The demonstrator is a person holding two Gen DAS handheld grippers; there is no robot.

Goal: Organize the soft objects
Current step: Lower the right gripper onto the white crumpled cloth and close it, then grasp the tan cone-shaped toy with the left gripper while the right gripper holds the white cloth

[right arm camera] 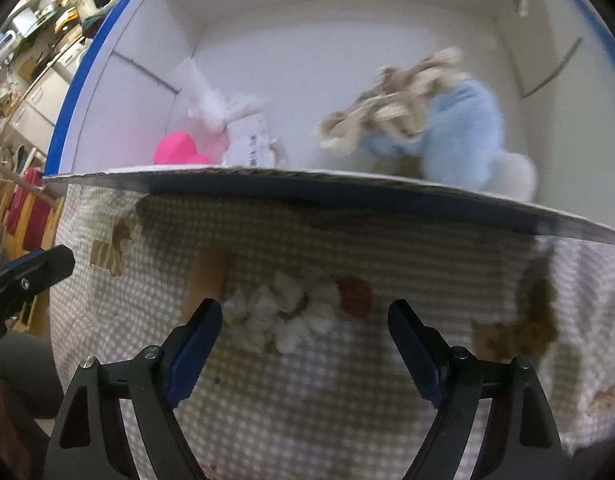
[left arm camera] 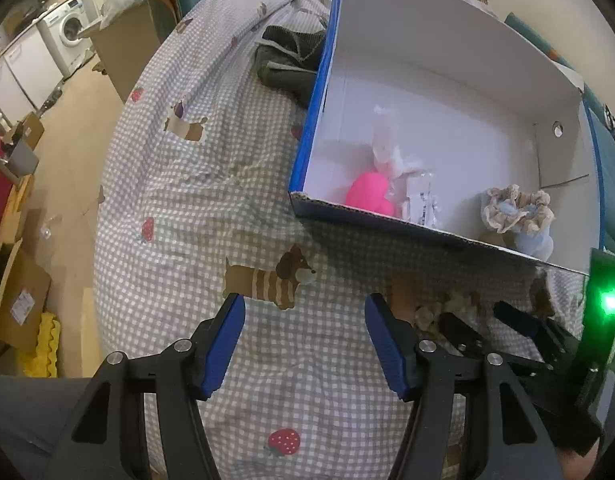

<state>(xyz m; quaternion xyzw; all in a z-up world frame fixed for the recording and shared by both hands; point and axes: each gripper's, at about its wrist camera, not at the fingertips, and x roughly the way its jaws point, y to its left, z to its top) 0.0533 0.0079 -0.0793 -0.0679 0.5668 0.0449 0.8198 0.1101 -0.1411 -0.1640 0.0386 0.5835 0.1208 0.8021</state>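
Observation:
A white cardboard box with blue outside [left arm camera: 307, 136] [right arm camera: 79, 92] lies open on the checked bedspread. Inside it are a pink soft toy [left arm camera: 367, 194] [right arm camera: 177, 150], a white plush rabbit with a tag [left arm camera: 391, 156] [right arm camera: 217, 110], and a light blue plush with a beige scrunchie [left arm camera: 519, 216] [right arm camera: 459, 128]. A cream scrunchie [right arm camera: 283, 316] [left arm camera: 435, 312] lies on the bed just in front of the box. My right gripper [right arm camera: 305, 312] [left arm camera: 487, 316] is open around it, just above. My left gripper [left arm camera: 305, 306] is open and empty over the bed.
A dark green cloth [left arm camera: 291, 60] lies on the bed left of the box. The bed's left edge drops to a floor with cardboard boxes [left arm camera: 23, 300], a washing machine [left arm camera: 67, 28] and shelves. The bedspread [left arm camera: 187, 200] has dog and strawberry prints.

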